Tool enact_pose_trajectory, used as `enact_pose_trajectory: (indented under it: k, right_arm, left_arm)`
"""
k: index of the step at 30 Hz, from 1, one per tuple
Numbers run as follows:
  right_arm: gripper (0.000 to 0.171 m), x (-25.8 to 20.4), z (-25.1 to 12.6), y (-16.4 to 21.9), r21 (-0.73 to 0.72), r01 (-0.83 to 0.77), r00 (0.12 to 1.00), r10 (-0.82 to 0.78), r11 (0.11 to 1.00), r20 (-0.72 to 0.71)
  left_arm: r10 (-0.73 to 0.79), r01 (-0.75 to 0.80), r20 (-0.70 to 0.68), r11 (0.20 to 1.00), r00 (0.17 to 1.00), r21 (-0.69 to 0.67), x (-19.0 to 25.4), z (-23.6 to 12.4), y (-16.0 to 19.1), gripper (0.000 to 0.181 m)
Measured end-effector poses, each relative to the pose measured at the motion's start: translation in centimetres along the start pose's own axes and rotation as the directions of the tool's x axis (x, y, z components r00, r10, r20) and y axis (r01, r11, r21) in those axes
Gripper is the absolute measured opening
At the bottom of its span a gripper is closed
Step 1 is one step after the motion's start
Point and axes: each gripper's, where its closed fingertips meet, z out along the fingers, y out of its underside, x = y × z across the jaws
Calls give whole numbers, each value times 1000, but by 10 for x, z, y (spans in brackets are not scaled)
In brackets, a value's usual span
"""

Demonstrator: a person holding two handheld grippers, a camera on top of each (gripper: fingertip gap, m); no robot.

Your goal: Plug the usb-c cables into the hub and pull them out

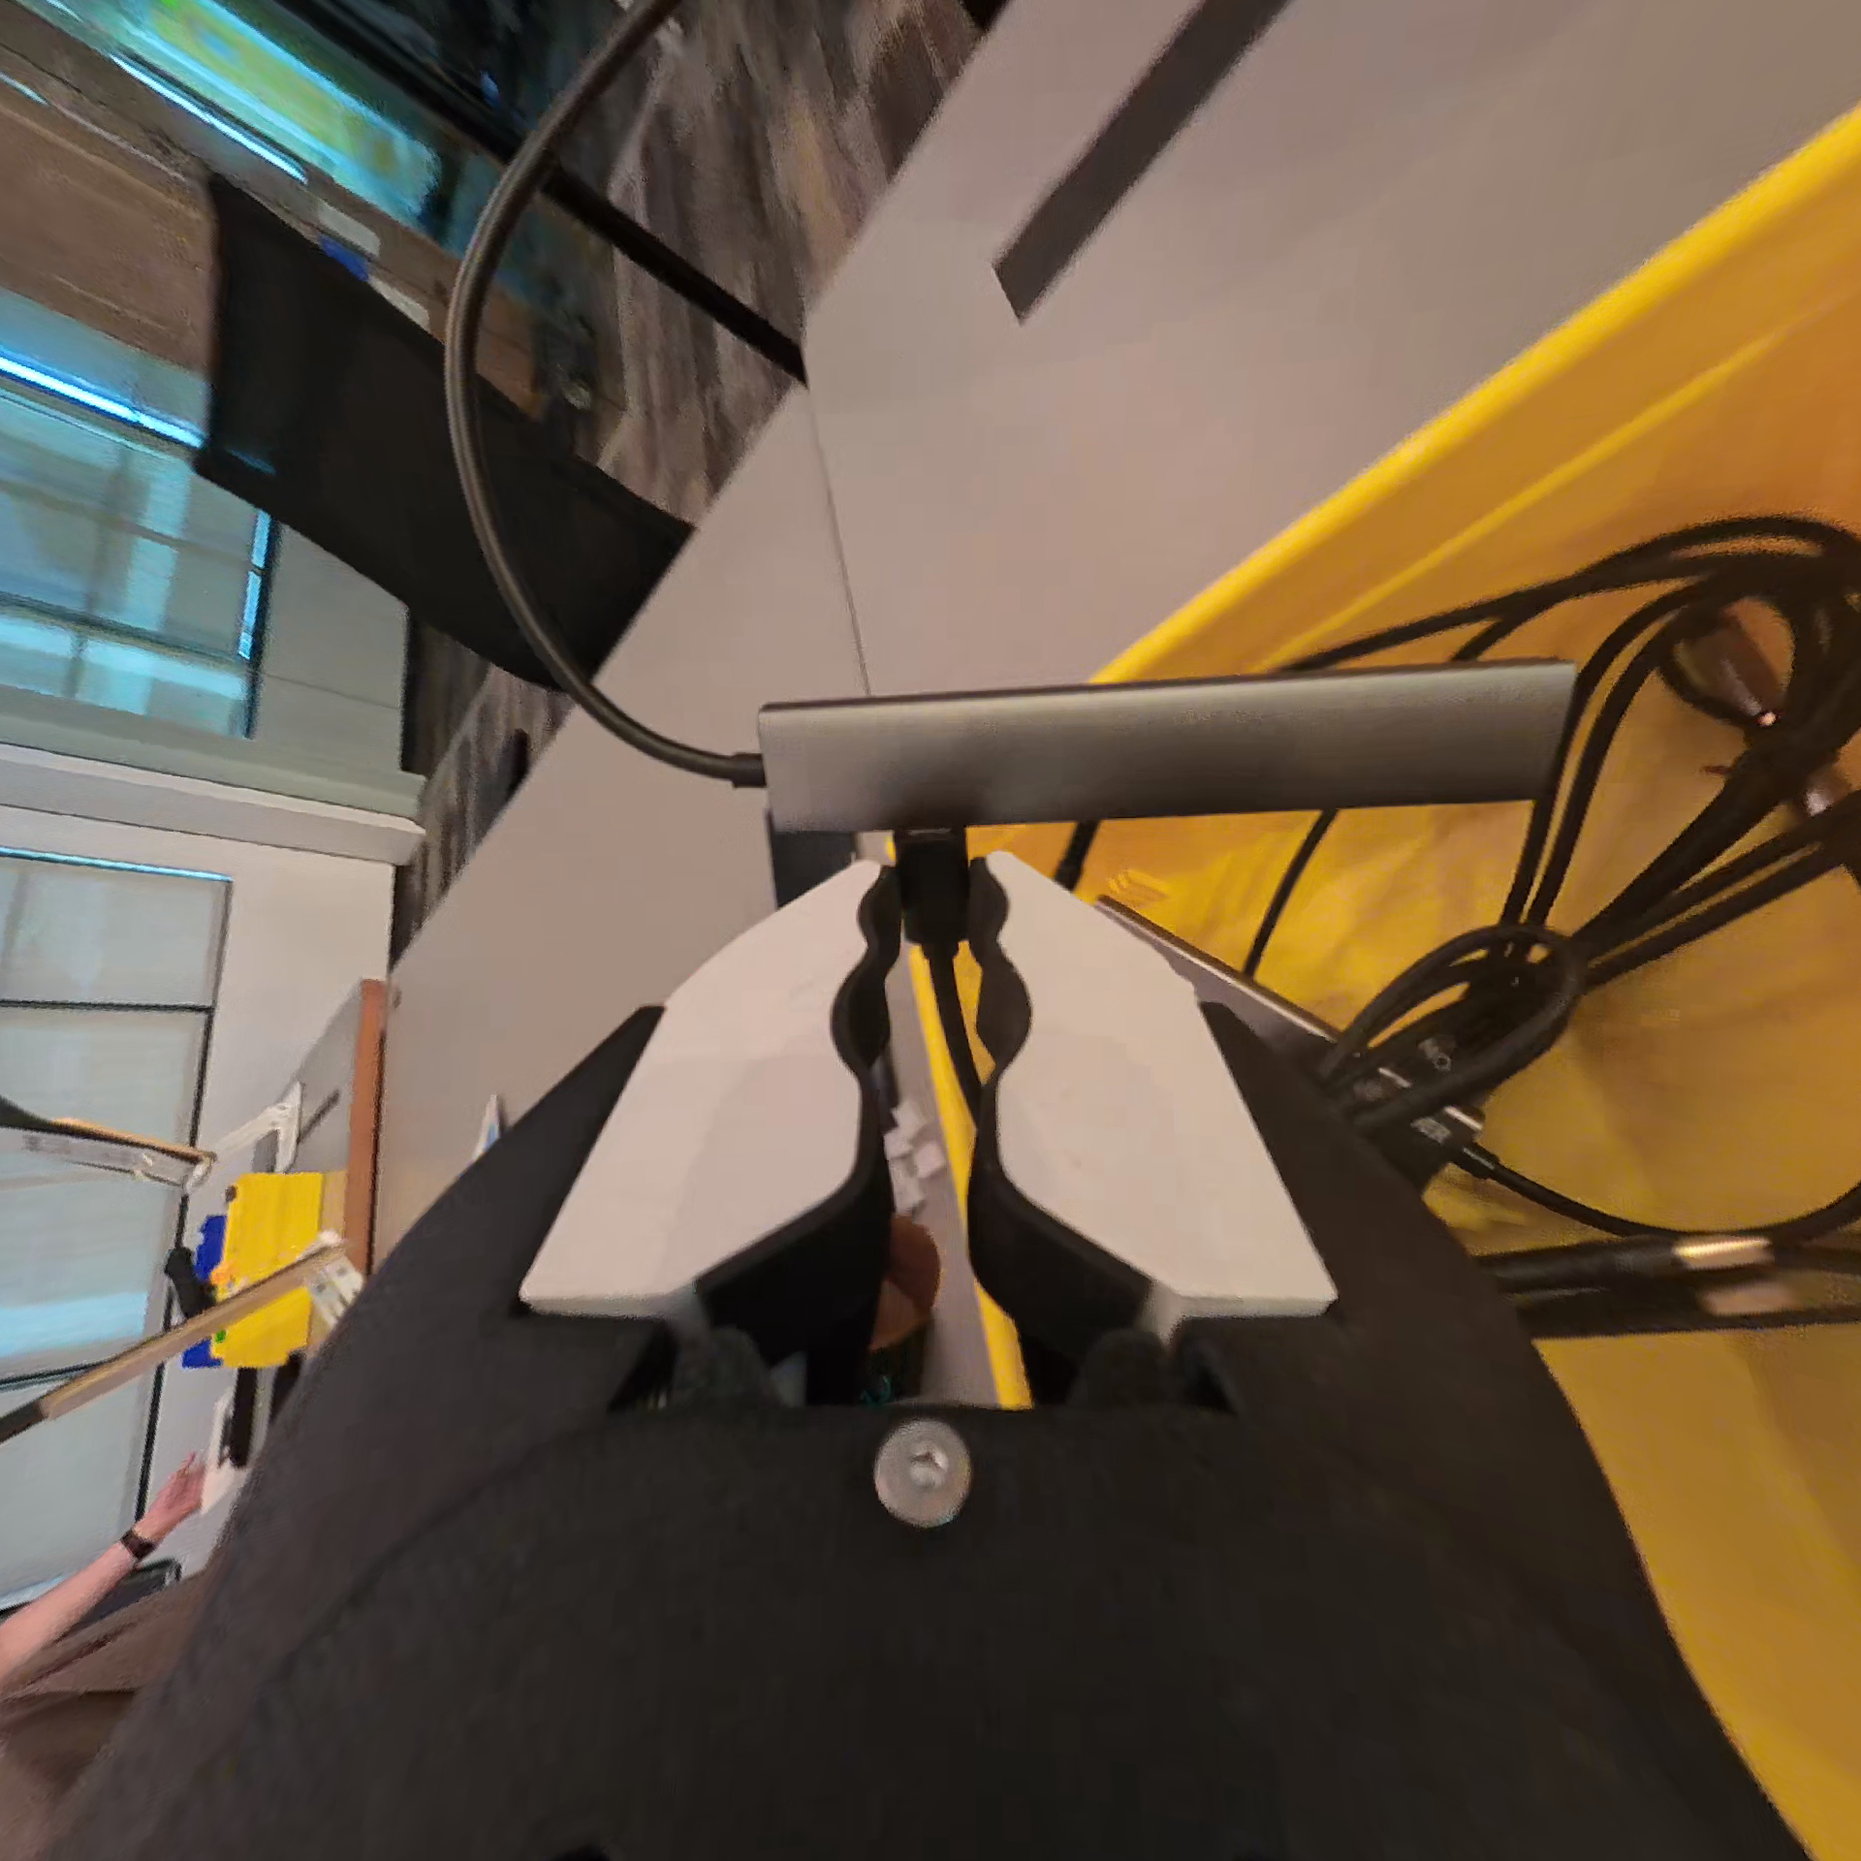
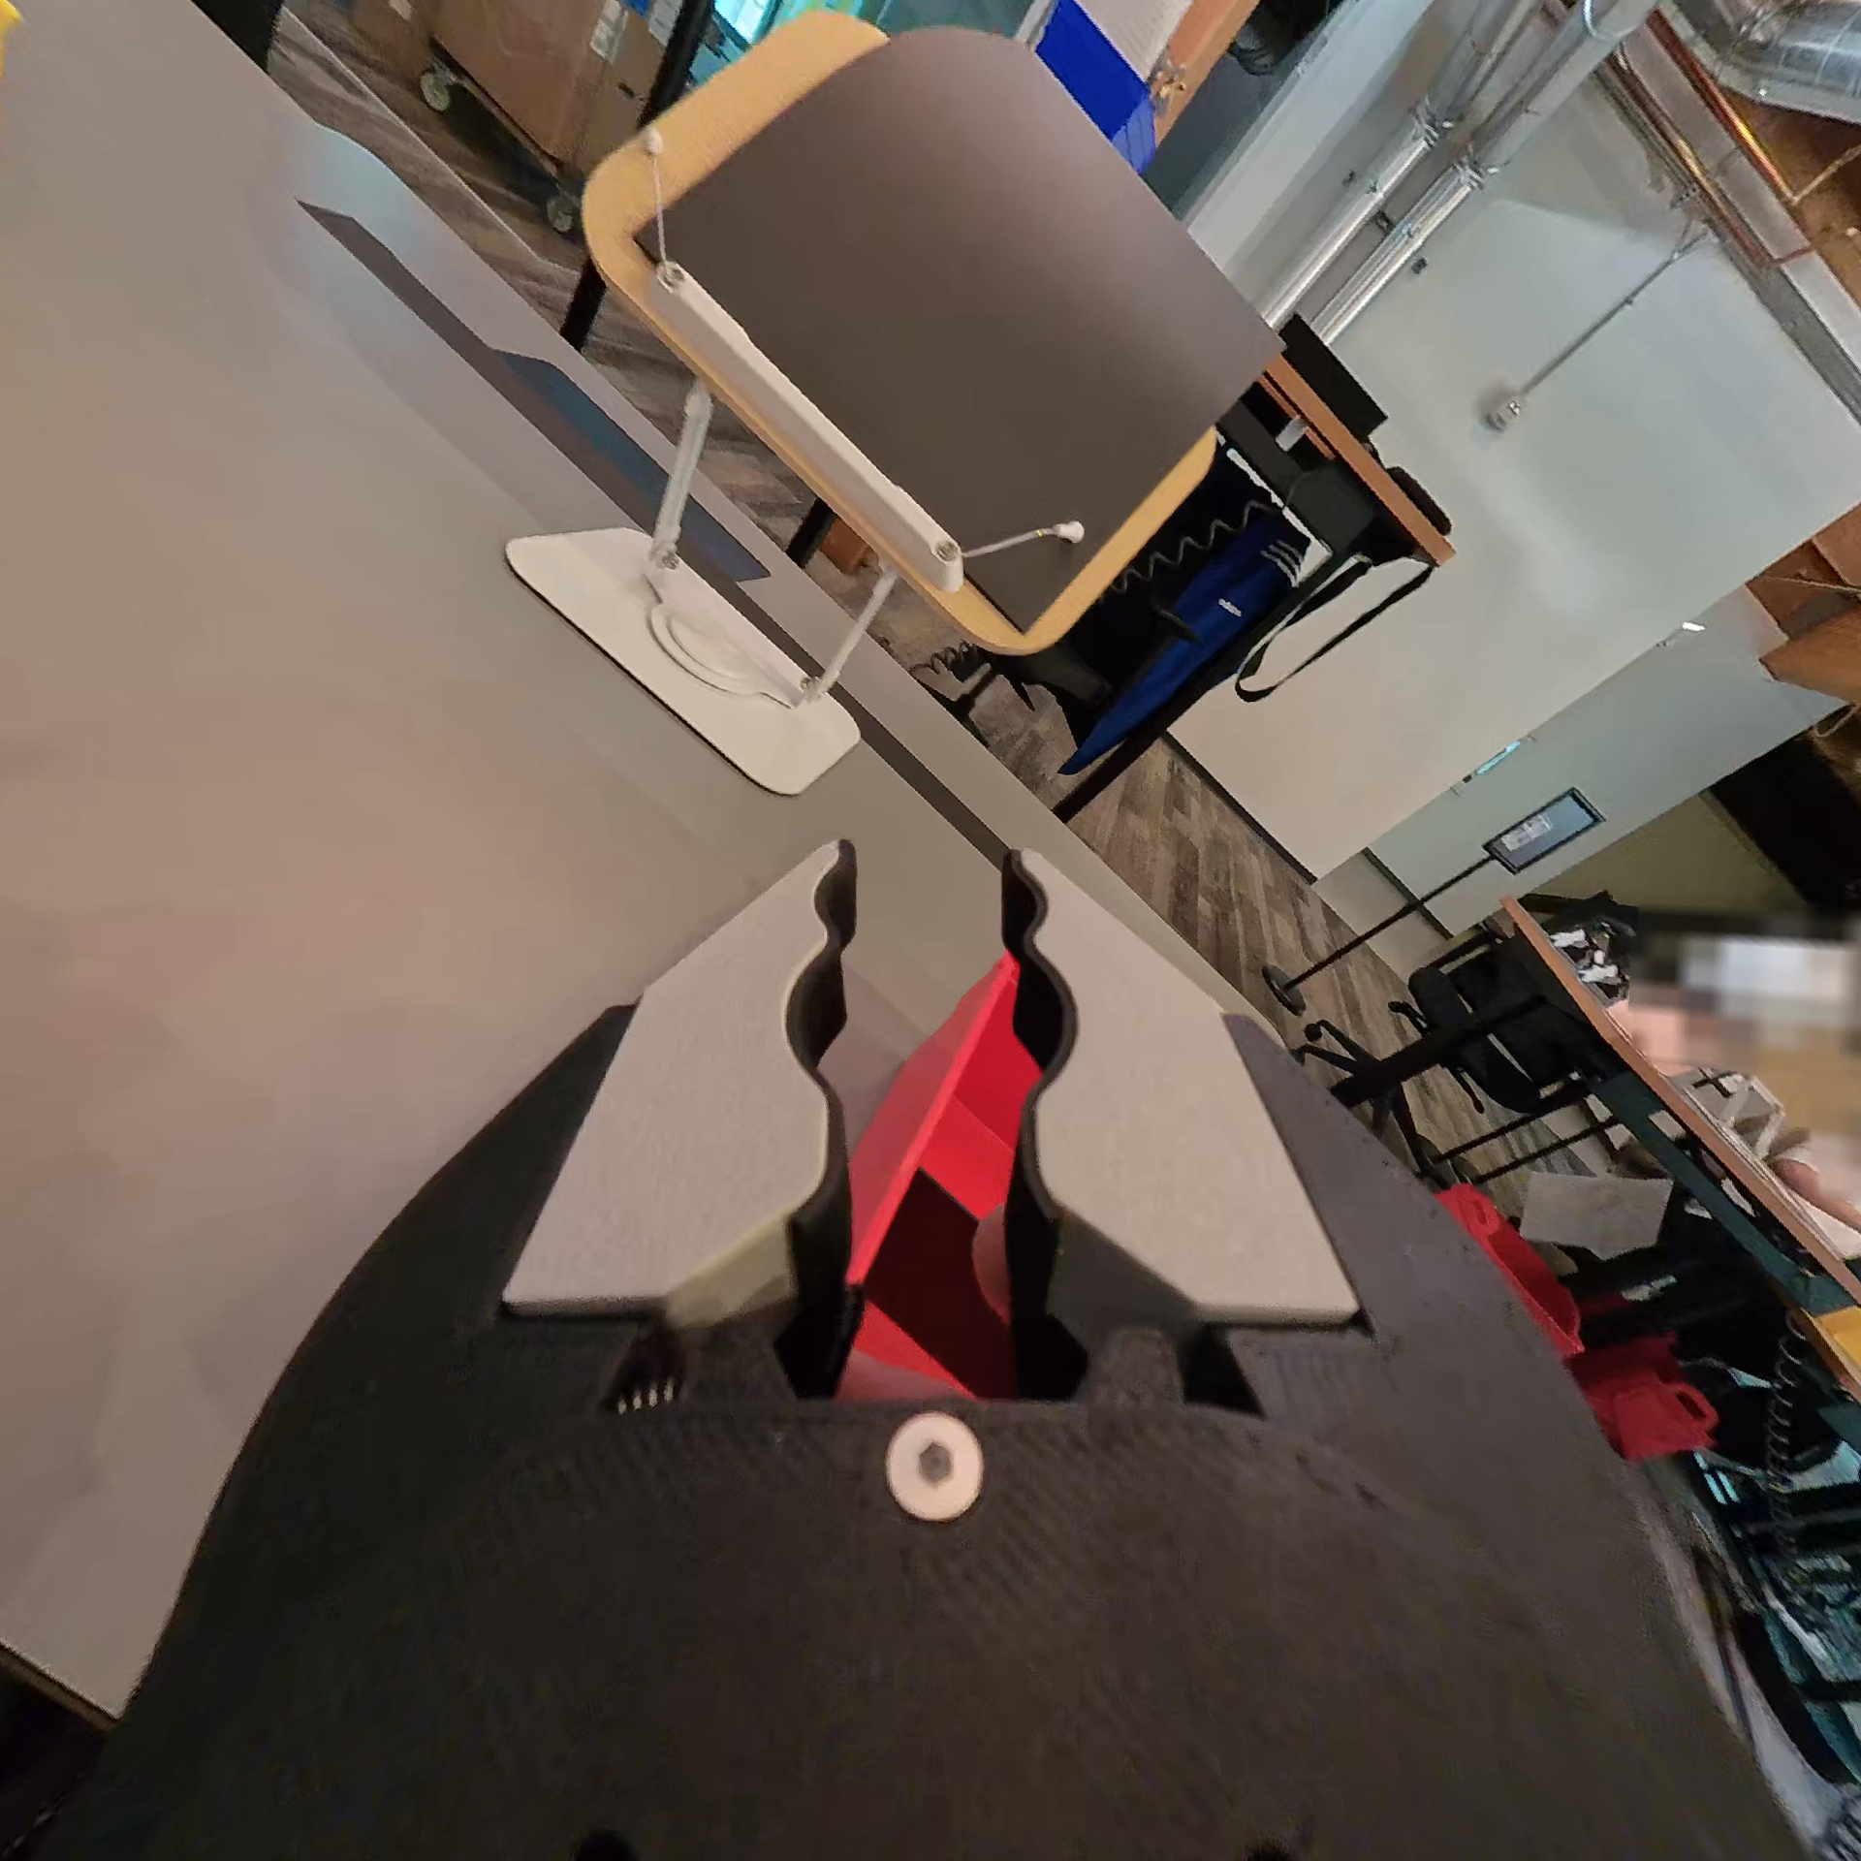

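Note:
In the left wrist view a dark grey hub [image 1: 1158, 740] hangs in the air above a yellow bin [image 1: 1511, 957], its own black lead [image 1: 483, 423] curving off to the upper left. My left gripper [image 1: 932, 886] is shut on the black plug of a usb-c cable [image 1: 928, 881], whose tip sits at a port on the hub's near edge. The cable [image 1: 957, 1017] trails back between the fingers. Several more black cables [image 1: 1611, 806] lie tangled in the bin. My right gripper [image 2: 926, 866] is open and empty above the grey table [image 2: 252, 705]; the hub does not show in that view.
A white stand holding a dark board [image 2: 906, 332] stands on the table ahead of the right gripper. A red bin [image 2: 957, 1158] lies below its fingers. Desks, chairs and a person's arm [image 1: 101, 1581] are in the background. My hands' fingertips stand some 65 centimetres from each other.

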Motion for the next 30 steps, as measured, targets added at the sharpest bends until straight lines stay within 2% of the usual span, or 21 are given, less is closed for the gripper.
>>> enact_pose_trajectory:
  k: [8, 14, 20, 24, 27, 30]
  right_arm:
    - [30, -30, 9, -33, 84, -30, 994, 21, 996, 104]
    - [38, -53, 14, -76, 181, -20, 984, -12, 983, 176]
    - [50, -78, 14, -138, 319, 58, 978, -118, 946, 173]
    - [53, -93, 17, -175, 382, 197, 968, -241, 903, 70]
    - [55, -99, 33, -185, 373, 228, 966, -257, 899, 29]
    - [58, -102, 59, -177, 320, 222, 969, -244, 921, 29]
  left_arm:
    - [-18, -22, 157, 968, 987, 249, -48, -76, -74, 13]
    - [16, -93, 178, 898, 984, 430, -42, -146, -150, 13]
    - [71, -116, 102, 818, 992, 564, 4, -204, -225, 12]
    - [113, -80, -13, 772, 994, 631, 54, -226, -260, 12]
    - [170, -77, -79, 750, 982, 656, 101, -232, -274, 12]
    - [218, -68, -145, 744, 965, 664, 147, -231, -278, 12]
